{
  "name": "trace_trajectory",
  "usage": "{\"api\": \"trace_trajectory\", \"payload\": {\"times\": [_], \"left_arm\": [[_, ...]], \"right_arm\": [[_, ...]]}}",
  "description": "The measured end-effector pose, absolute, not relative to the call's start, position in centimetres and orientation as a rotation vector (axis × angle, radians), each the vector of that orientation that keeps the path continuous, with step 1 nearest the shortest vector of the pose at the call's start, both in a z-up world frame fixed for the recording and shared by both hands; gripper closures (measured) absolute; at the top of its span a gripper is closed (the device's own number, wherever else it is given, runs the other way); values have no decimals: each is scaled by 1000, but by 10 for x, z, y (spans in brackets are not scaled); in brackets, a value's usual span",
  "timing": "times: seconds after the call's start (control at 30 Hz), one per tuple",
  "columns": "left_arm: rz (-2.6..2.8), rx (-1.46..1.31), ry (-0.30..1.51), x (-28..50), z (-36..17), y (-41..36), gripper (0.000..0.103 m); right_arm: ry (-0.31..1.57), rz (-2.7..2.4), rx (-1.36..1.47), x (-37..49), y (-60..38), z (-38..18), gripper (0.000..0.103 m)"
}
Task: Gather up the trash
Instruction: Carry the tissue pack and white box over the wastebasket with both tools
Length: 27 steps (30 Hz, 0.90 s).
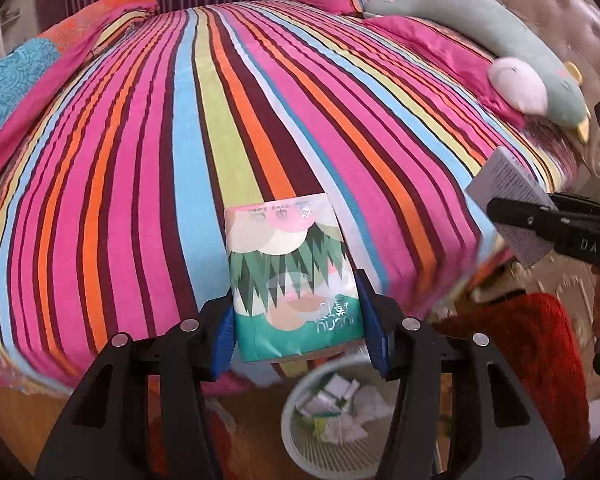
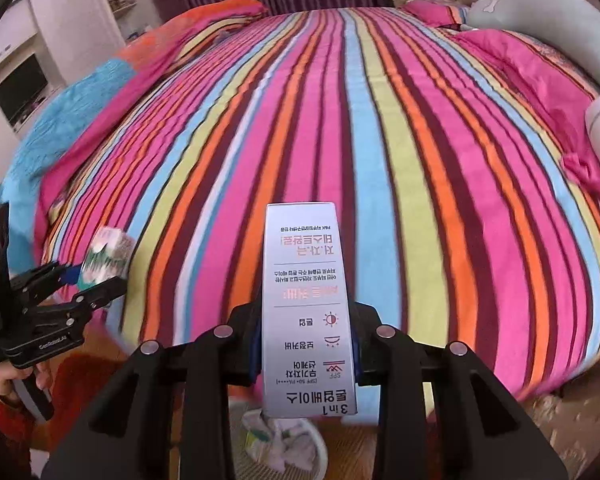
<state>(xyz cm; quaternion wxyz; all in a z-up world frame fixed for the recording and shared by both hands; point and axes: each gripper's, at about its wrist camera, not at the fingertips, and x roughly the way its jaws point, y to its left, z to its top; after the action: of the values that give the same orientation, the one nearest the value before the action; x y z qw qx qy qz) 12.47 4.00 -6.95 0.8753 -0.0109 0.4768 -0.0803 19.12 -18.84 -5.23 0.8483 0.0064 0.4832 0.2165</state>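
**Both claws loaded, bin just below**

Ahead of both claws, the striped bedspread (image 1: 228,120) is seen free of loose litter, so the bed appears cleared as far as the views reach. Below and just behind the left gripper (image 1: 298,322), a white mesh waste basket (image 1: 300,446) is seen on the floor, already holding crumpled paper and wrappers. A green tissue pack (image 1: 292,280) is clamped between the left claw's blue pads. A slim silver sunscreen box (image 2: 306,308) is pinched in the right gripper (image 2: 306,356), above the basket's rim (image 2: 320,450). Only the dropping of these two items seems to be left.
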Motion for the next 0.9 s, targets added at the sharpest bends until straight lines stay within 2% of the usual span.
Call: {"api": "trace_trajectory", "payload": {"times": [0.07,0.37,0.43,0.53,0.6,0.73,0.83,0.9], "left_arm": [[-175,-23,1003,108,-73,33,51],[-185,-38,1089,44,-113,10,51],[-187,-39,1113,37,-122,7,51],[-192,-72,1183,31,-143,6,51],[-193,-87,1229,32,-155,7,51],[-197,-118,1327,36,-182,7,51],[-195,-137,1400,41,-199,7,51],[-193,-148,1458,45,-213,4,51]], "right_arm": [[1038,472,24,159,-192,-59,73],[1110,472,46,108,-182,-80,73],[1175,467,91,95,-181,-98,73],[1192,463,100,88,-179,-102,73],[1285,451,145,82,-178,-124,73],[1356,438,166,77,-177,-141,73],[1503,411,222,77,-172,-175,73],[1501,411,222,72,-175,-177,73]]}}
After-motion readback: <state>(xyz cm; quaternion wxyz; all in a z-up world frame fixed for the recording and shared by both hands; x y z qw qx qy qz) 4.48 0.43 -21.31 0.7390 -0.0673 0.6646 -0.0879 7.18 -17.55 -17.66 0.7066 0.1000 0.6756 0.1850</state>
